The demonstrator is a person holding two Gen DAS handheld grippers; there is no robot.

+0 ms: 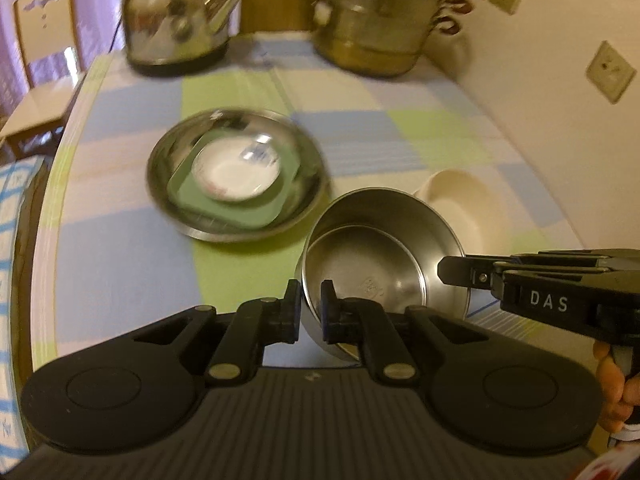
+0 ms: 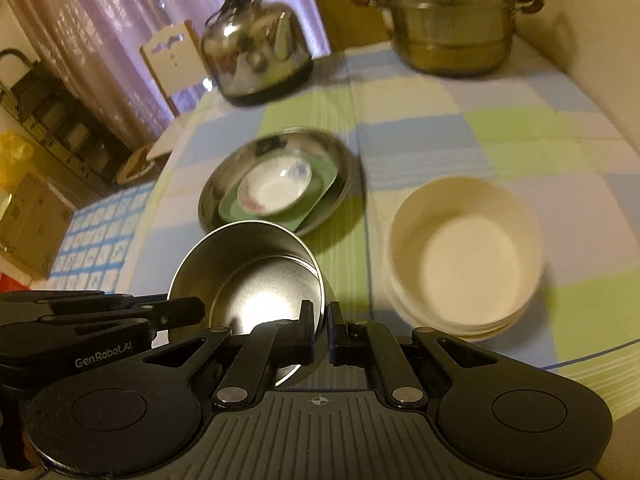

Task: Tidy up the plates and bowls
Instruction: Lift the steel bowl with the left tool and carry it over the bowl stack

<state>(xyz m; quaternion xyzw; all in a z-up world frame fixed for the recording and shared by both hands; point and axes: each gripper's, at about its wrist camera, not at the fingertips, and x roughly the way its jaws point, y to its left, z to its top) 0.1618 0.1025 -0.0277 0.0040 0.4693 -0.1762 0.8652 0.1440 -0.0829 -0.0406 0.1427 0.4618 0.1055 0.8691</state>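
Both grippers hold one steel bowl point(image 1: 380, 248) tilted above the checked tablecloth. My left gripper point(image 1: 311, 294) is shut on its near-left rim. My right gripper point(image 2: 321, 318) is shut on its right rim; its tip also shows in the left wrist view point(image 1: 456, 270). The steel bowl point(image 2: 256, 280) appears to hold a second steel bowl inside. Behind it a wide steel plate point(image 1: 236, 176) carries a green square plate point(image 1: 224, 204) and a small white patterned bowl point(image 1: 236, 172). A stack of cream bowls point(image 2: 464, 256) stands to the right.
A steel kettle point(image 1: 176, 20) and a stacked steel steamer pot point(image 1: 380, 20) stand at the table's far end. A wall runs along the right side. A wooden chair point(image 1: 44, 60) stands beyond the table's left edge.
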